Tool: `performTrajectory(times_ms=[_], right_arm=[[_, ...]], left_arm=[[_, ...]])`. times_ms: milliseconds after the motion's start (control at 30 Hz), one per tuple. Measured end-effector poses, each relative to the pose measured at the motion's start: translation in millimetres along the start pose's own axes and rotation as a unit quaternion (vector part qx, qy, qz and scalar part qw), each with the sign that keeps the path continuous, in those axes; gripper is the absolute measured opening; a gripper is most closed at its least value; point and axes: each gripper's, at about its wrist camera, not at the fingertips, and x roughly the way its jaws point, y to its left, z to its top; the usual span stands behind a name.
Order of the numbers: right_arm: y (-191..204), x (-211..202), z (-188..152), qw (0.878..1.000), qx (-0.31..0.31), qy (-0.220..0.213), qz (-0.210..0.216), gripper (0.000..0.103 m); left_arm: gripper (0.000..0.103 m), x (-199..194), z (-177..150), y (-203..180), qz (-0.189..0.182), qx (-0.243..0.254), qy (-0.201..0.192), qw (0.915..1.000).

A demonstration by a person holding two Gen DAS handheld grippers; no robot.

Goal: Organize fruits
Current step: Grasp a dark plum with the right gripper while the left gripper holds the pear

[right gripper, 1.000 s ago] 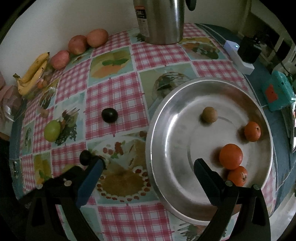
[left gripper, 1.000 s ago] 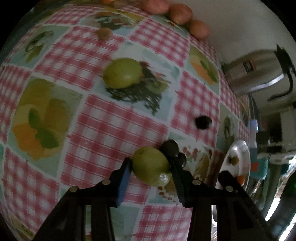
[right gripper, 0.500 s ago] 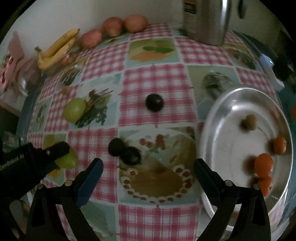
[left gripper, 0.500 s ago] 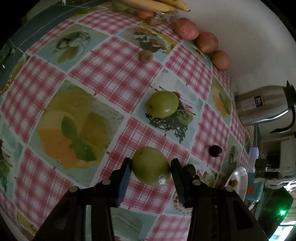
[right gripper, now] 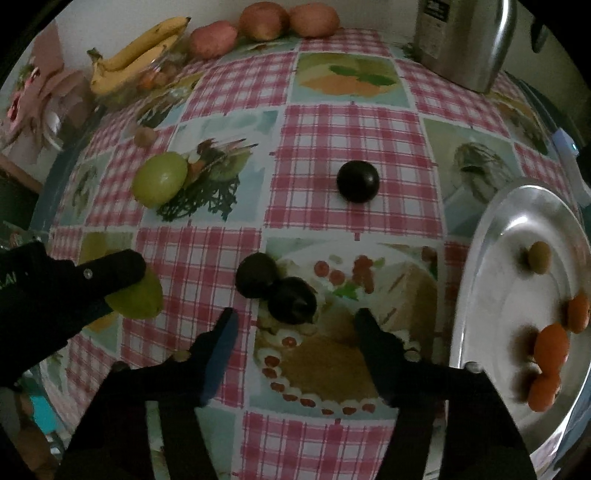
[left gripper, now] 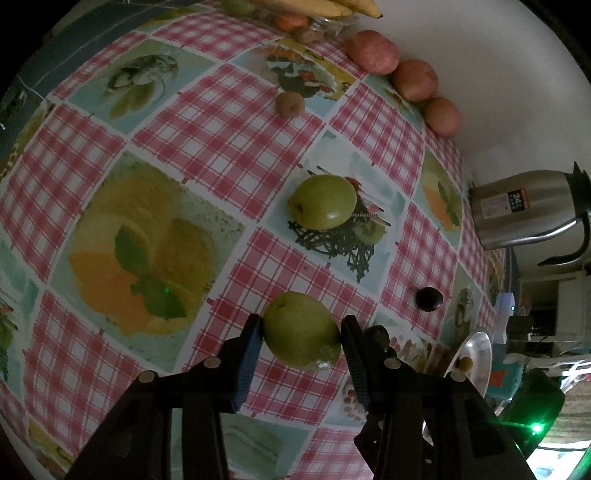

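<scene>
My left gripper is shut on a green fruit, held just above the checked tablecloth; the right wrist view shows the same fruit under the left gripper's dark finger. A second green fruit lies further back. My right gripper hangs over two dark plums that touch each other. Its jaws are closing, and the nearer plum lies at their tips with the pads still apart from it. A third dark plum sits alone further back. A steel plate on the right holds several oranges and a small brown fruit.
Bananas and three reddish apples line the far wall. A steel kettle stands at the back right. A small brown fruit lies near the back. A white power strip runs past the plate.
The right gripper swung left from over the plate to the pair of dark plums, sank toward them, and its jaws narrowed. The left gripper drifted with the green fruil still in it.
</scene>
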Motion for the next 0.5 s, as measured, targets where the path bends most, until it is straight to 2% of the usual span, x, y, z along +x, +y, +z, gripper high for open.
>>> performTrajectory(times_ms=[133, 200, 267, 500], right_arm=[[4.5, 0.5, -0.1, 1.000, -0.012, -0.008, -0.005, 0.050], [6.1, 0.9, 0.3, 1.000, -0.018, -0.012, -0.008, 0.049], [7.2, 2.5, 1.2, 1.000, -0.023, -0.014, -0.009, 0.042], [10.8, 2.5, 3.5, 0.999, -0.031, -0.016, -0.008, 0.031]], left_arm=[[0.047, 0.6, -0.1, 0.0, 0.000, -0.001, 0.000, 1.0000], [0.047, 0.4, -0.1, -0.1, 0.001, 0.000, 0.000, 1.0000], [0.047, 0.6, -0.1, -0.1, 0.001, 0.000, 0.000, 1.0000], [0.047, 0.6, 0.2, 0.3, 0.001, -0.001, 0.000, 1.0000]])
